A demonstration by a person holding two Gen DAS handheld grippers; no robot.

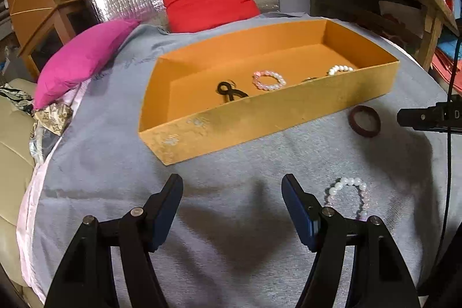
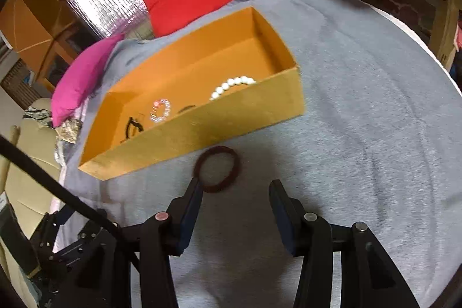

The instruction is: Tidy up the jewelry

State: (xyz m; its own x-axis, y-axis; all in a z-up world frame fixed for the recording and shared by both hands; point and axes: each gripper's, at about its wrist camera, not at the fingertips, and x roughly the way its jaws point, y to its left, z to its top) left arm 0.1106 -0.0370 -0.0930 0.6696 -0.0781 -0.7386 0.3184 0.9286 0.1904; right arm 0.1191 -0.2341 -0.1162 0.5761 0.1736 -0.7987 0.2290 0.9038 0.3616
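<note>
Beside the orange box point(image 2: 202, 132), right gripper point(image 2: 235, 186) (jaws apart) nears dark bangle point(image 2: 217, 168).

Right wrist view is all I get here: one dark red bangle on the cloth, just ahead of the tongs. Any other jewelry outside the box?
Observer: Yes. A pale bead bracelet lies on the grey cloth, just right of the left tongs.
Operator: Are those tongs holding it?
Observer: No, they stand open and empty, beside it.
Operator: Is the pink bracelet in the box whole?
Observer: Yes, the left view shows the pink bracelet as a full ring inside the orange box.
</note>
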